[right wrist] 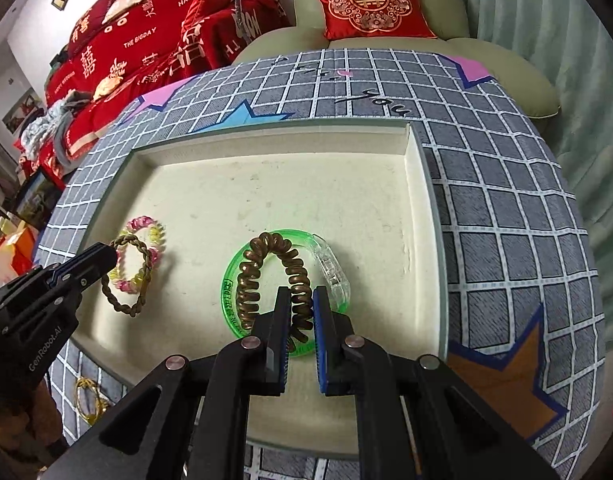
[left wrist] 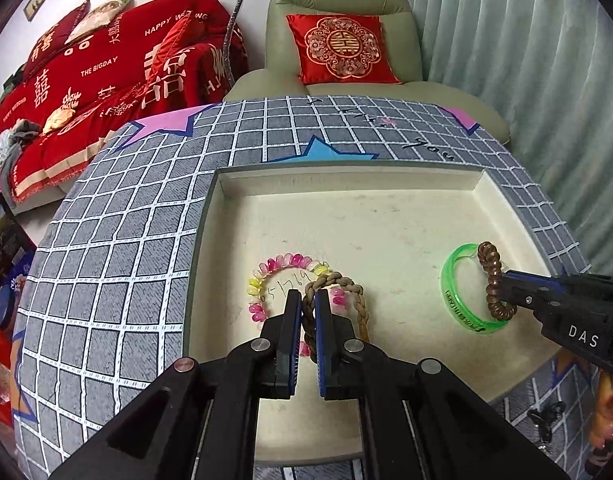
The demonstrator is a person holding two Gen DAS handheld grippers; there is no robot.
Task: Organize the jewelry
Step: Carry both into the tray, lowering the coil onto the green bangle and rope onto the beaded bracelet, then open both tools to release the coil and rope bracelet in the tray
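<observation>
Two tongs, each gripping one hair tie over the tray.

The left tongs (left wrist: 306,300) are pinching a braided tie (left wrist: 348,294), lying over one pink-yellow coil bracelet (left wrist: 266,276). The right tongs (right wrist: 300,300) are clamping a brown coil tie (right wrist: 274,264), sitting above one green bangle (right wrist: 230,280). All four pieces are lying within one cream tray (right wrist: 266,148) on the bench (left wrist: 118,216); one gold ring (right wrist: 88,400) is lying outside, beneath the left tongs.

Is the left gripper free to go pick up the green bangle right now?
Probably not. The left gripper is shut on the braided brown hair tie over the pink and yellow bracelet, and the right gripper, holding a brown spiral hair tie, sits over the green bangle.
</observation>
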